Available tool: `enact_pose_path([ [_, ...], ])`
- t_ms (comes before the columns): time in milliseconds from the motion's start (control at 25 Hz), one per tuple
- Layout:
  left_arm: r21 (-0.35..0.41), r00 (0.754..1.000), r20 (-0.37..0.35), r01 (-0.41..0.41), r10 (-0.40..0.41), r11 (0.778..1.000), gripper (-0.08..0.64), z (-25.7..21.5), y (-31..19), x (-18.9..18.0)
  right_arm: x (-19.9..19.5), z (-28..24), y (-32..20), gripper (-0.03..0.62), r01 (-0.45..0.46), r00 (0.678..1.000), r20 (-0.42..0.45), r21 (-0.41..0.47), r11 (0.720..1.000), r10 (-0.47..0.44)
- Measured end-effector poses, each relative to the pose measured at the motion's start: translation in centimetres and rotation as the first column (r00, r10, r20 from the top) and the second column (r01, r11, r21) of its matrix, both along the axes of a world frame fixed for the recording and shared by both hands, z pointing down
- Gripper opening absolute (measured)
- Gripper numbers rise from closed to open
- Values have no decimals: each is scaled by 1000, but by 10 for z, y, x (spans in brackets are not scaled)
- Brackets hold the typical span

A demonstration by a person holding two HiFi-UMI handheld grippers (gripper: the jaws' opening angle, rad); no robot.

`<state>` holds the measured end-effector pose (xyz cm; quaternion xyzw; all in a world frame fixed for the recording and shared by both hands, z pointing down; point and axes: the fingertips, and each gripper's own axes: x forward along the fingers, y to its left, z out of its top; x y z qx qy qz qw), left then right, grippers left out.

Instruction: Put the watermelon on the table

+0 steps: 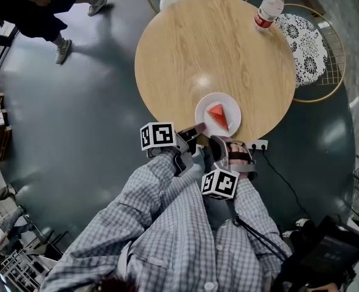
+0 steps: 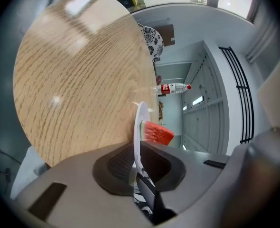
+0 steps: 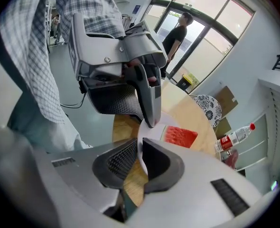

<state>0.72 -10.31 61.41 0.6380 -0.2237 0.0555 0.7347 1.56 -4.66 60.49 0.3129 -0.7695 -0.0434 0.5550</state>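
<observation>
A red watermelon slice lies on a small white plate at the near edge of the round wooden table. My left gripper is shut on the plate's near-left rim. My right gripper is shut on the near rim beside it. In the left gripper view the plate runs edge-on between the jaws of the left gripper, with the watermelon on it. The right gripper view shows the right gripper pinching the plate, the watermelon beyond, and the left gripper opposite.
A water bottle with a red cap stands at the table's far right edge. A chair with a patterned cushion is right of the table. A power strip and cable lie on the floor. A person walks at the top left.
</observation>
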Motion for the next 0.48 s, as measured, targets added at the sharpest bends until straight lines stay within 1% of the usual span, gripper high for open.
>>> enact_pose_path([
  [80,4,999,27,-21,21,1000,30,0,1,0,0,1,1,41,-2,1000,-7,-7,1000,1],
  [240,18,996,64,-69,67,997,108,-2,1,-2,0,8,1,41,8,1000,-23,-26,1000,-8],
  [480,36,995,95,-46,43,998,110,-9,-2,-21,-1,12,-1,41,5,1000,-22,-50,999,-6],
])
